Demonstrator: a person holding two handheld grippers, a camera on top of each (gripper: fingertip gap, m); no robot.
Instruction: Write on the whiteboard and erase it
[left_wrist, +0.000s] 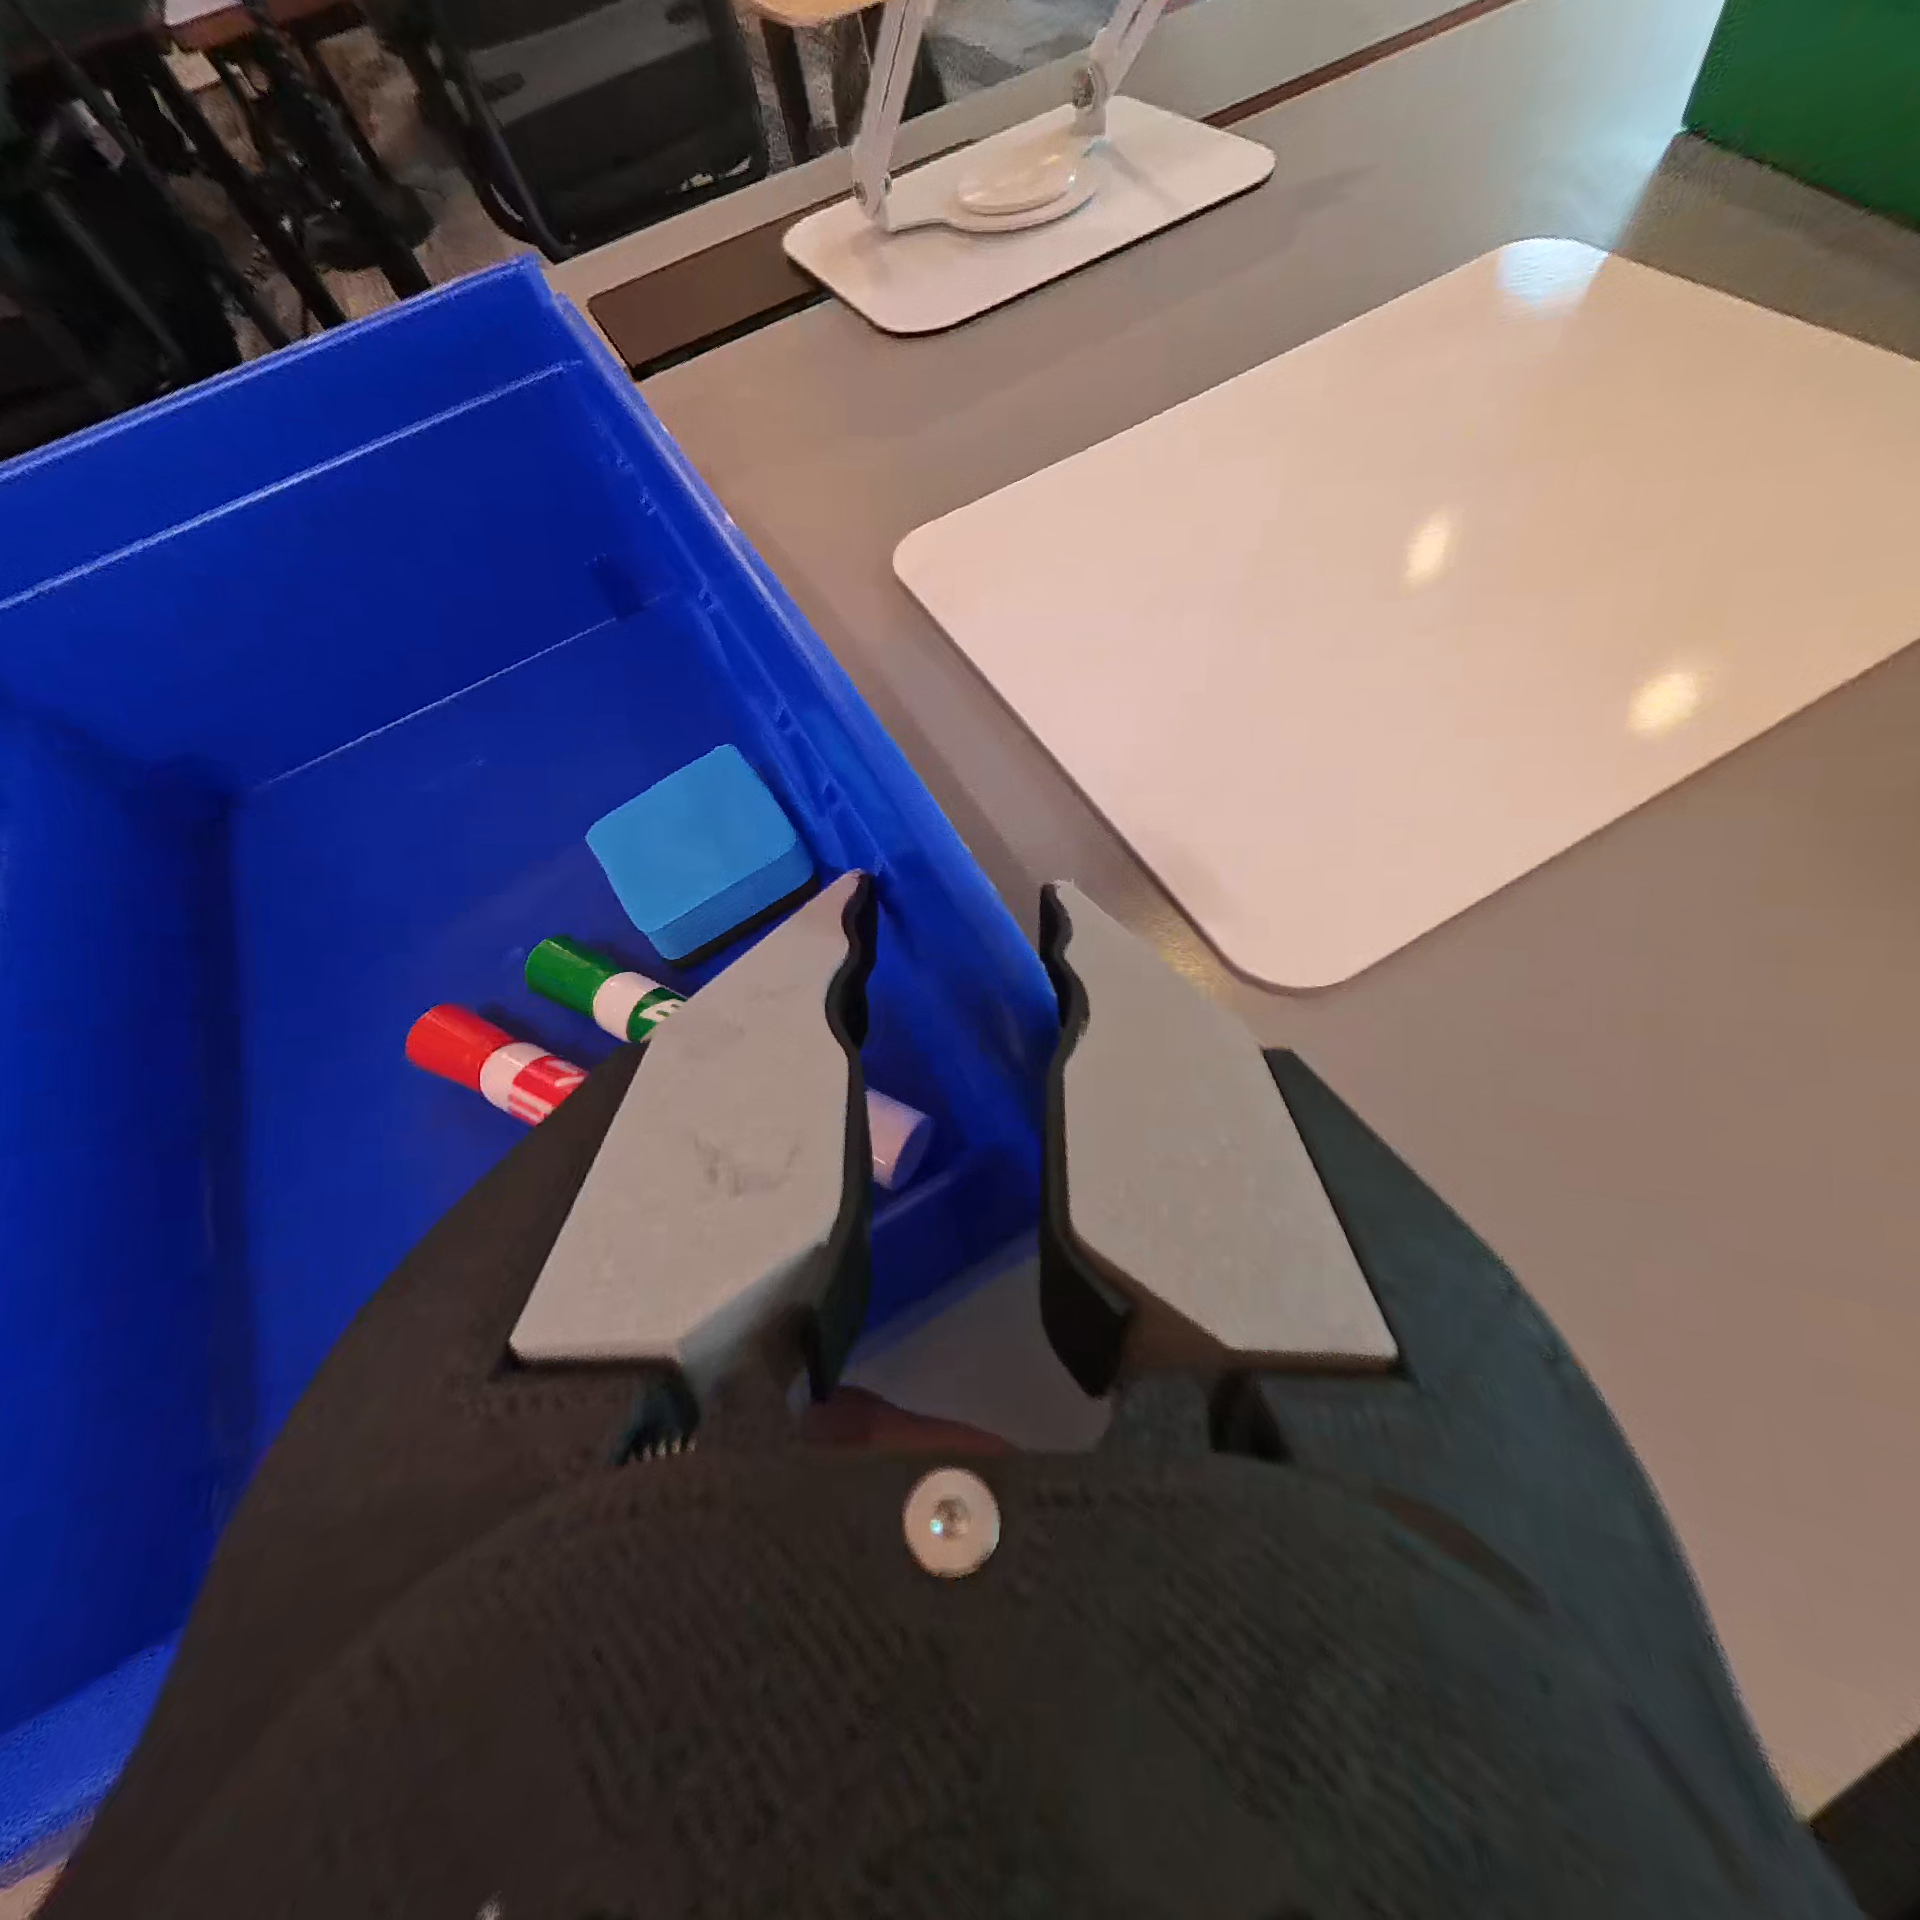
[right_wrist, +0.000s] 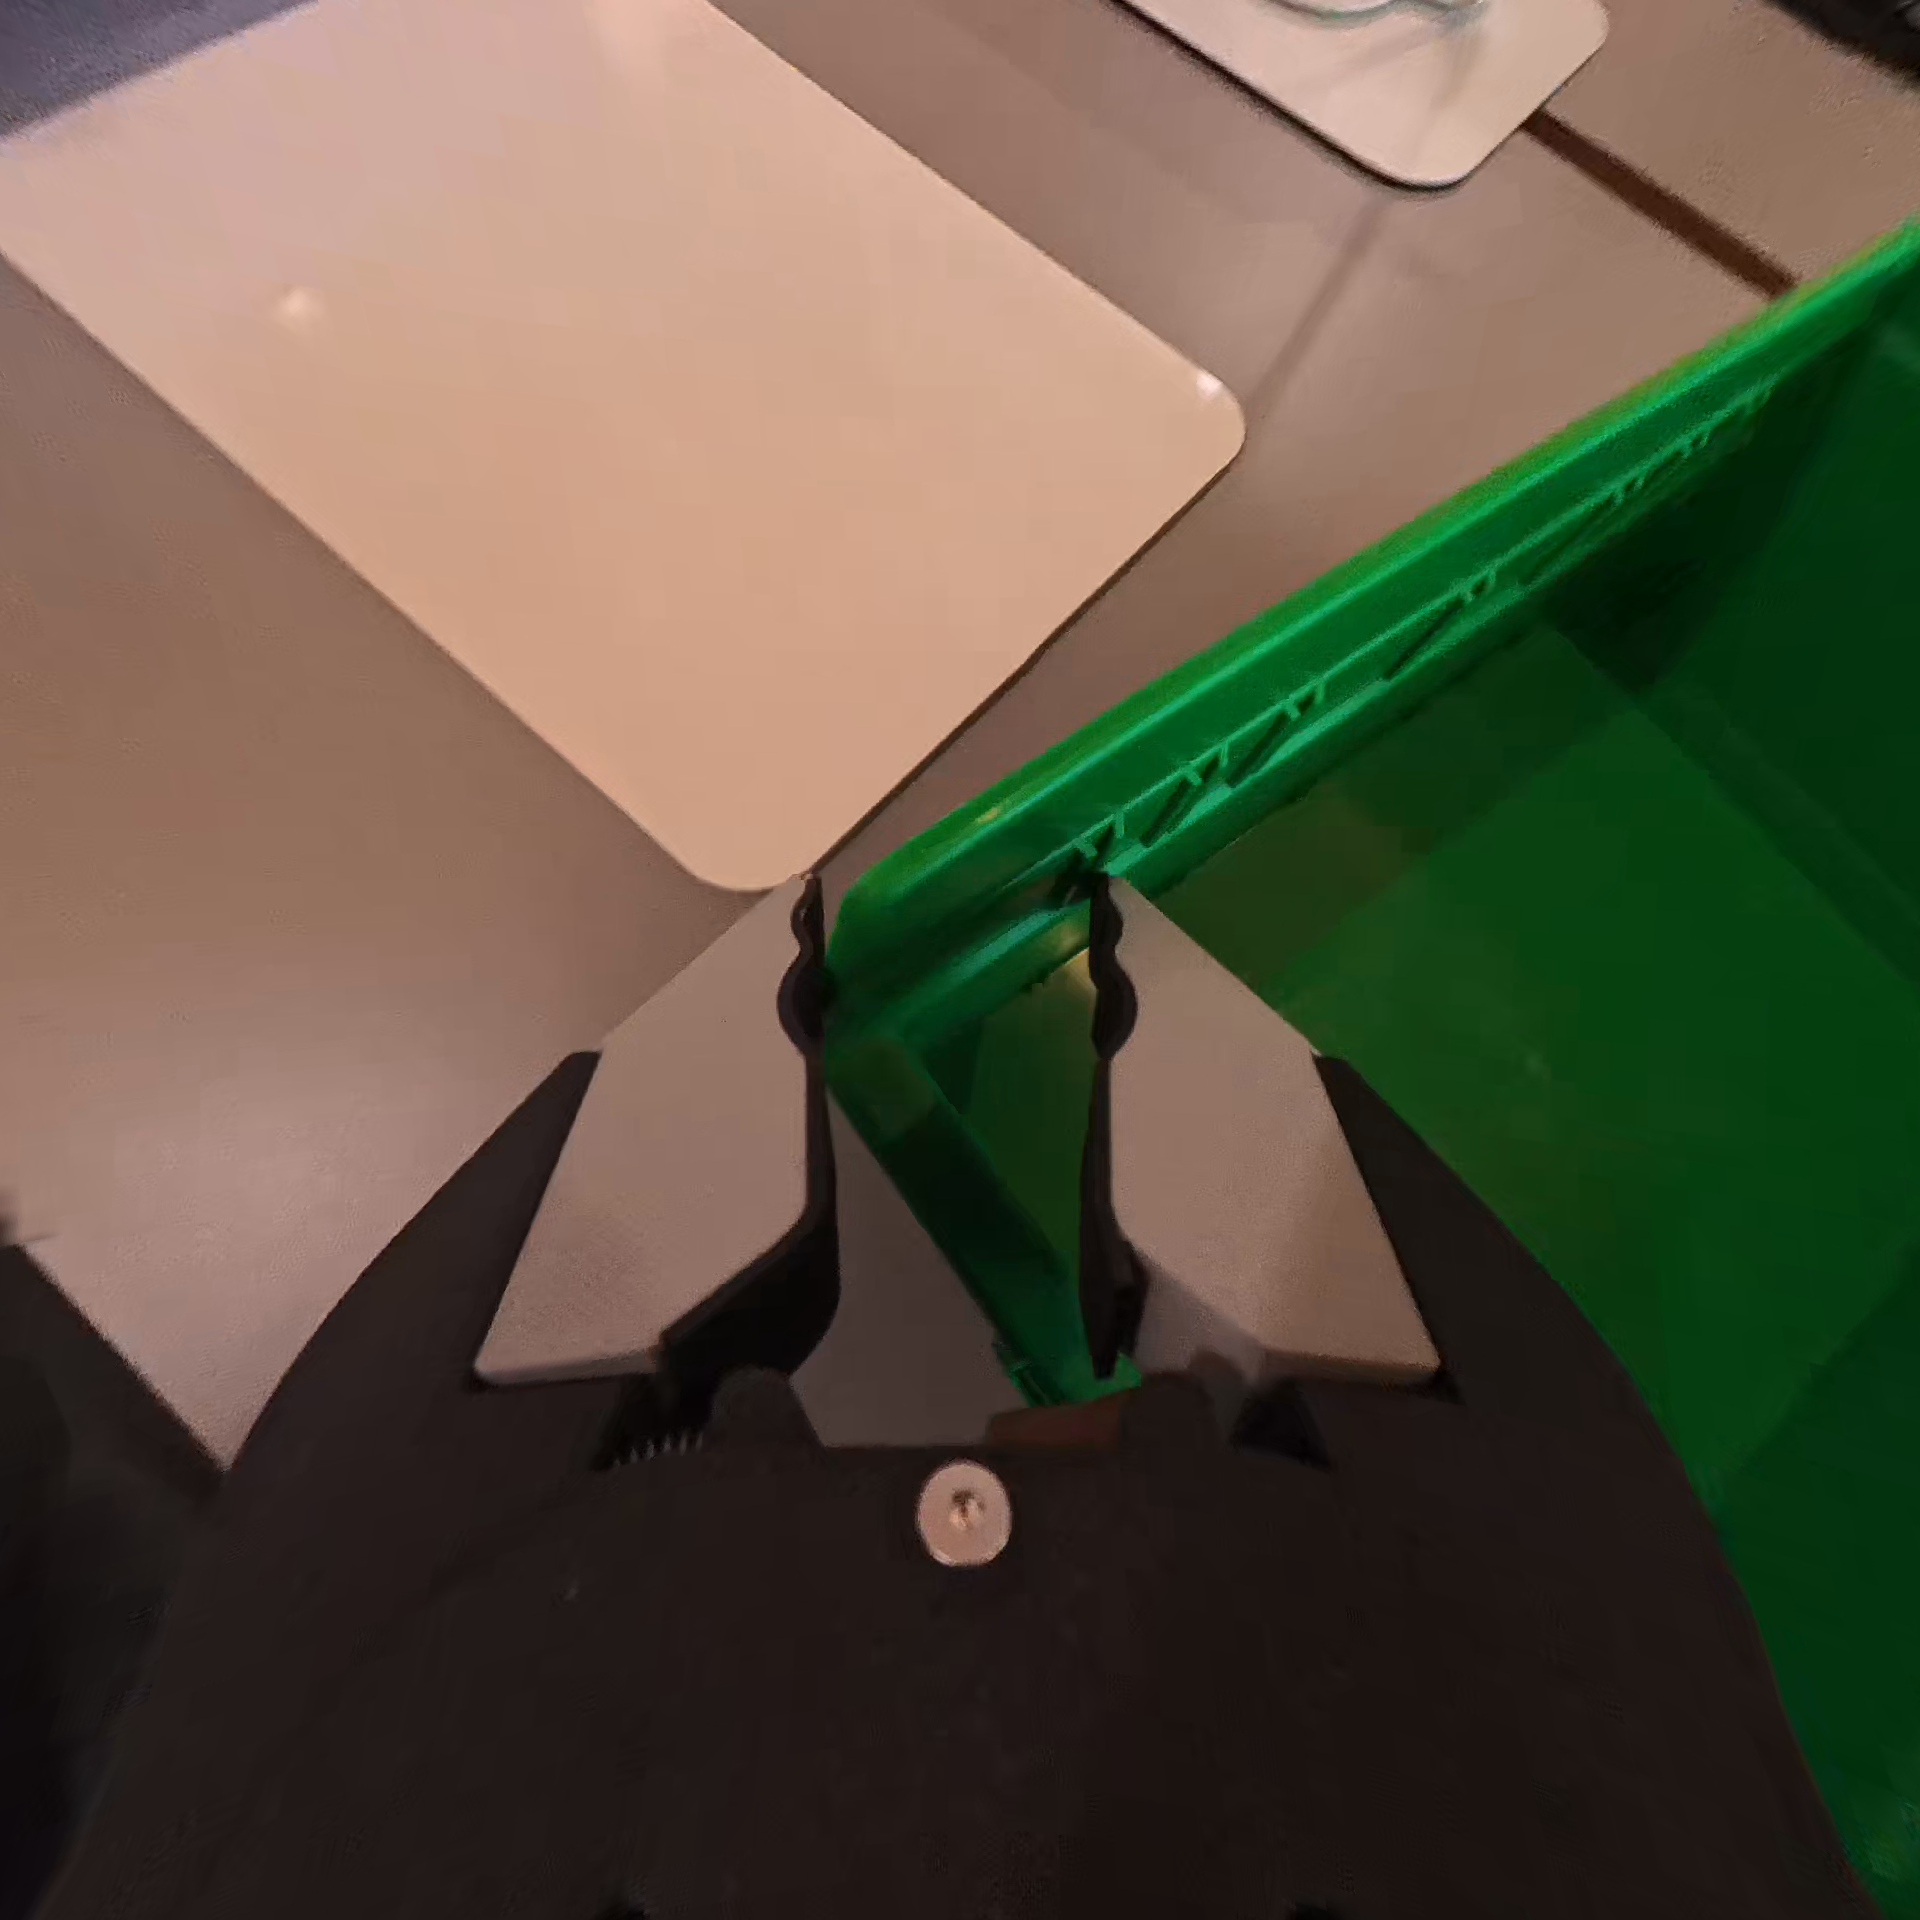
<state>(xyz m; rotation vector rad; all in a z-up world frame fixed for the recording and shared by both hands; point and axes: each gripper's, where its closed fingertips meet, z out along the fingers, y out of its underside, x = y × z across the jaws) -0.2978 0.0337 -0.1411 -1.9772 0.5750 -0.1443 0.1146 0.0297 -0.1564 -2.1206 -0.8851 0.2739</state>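
A blank whiteboard (left_wrist: 1434, 623) lies flat on the grey table; it also shows in the right wrist view (right_wrist: 623, 416). A blue bin (left_wrist: 312, 675) holds a blue eraser (left_wrist: 701, 847), a green-capped marker (left_wrist: 597, 982) and a red-capped marker (left_wrist: 488, 1055). My left gripper (left_wrist: 956, 904) is open and empty, hovering over the bin's right wall. My right gripper (right_wrist: 951, 904) is open and empty, straddling the near corner of a green bin (right_wrist: 1455, 831) next to the whiteboard's corner.
A white lamp base (left_wrist: 1029, 218) stands at the back of the table, also at the top of the right wrist view (right_wrist: 1382, 73). Dark chairs (left_wrist: 312, 135) stand beyond the table. The green bin's edge shows at the top right of the left wrist view (left_wrist: 1818, 94). About 40 cm separates my left fingertips from my right.
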